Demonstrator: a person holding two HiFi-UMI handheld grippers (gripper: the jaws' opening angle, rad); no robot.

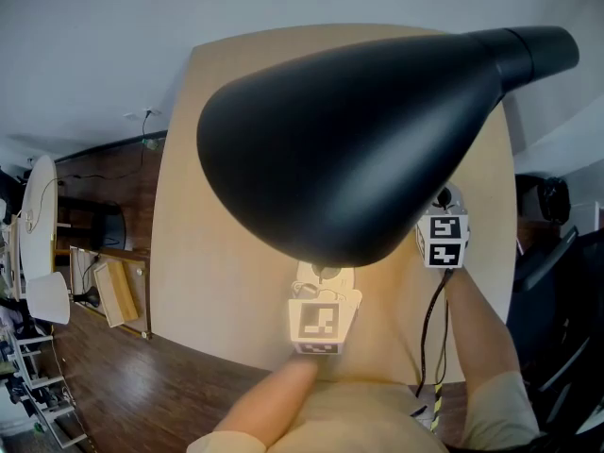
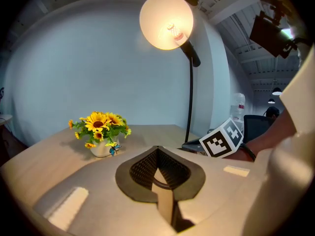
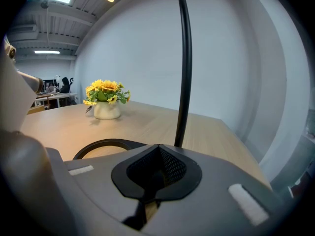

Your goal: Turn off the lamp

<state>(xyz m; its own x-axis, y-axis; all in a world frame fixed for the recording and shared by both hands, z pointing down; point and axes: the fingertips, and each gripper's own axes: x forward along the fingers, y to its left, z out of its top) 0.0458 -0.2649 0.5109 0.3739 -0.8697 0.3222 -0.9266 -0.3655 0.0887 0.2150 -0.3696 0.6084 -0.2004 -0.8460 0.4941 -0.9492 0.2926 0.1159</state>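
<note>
The black lamp shade [image 1: 359,130] fills the middle of the head view, and warm light glows on the table under it. From the left gripper view the lit bulb [image 2: 170,28] shines inside the shade above a thin black stem [image 2: 190,102]. In the right gripper view, the stem [image 3: 183,68] rises from a round black base [image 3: 106,145] just ahead of the jaws. My left gripper [image 2: 158,170] is shut and holds nothing; it sits under the shade [image 1: 319,295]. My right gripper [image 3: 157,170] is shut and empty, close to the stem [image 1: 442,217].
A white vase of sunflowers [image 2: 101,132] stands on the wooden table [image 1: 217,281], also seen from the right gripper view [image 3: 107,102]. A black cable [image 1: 429,324] runs down the near table edge. A pale wall lies behind the table; a dark chair [image 1: 557,291] stands to the right.
</note>
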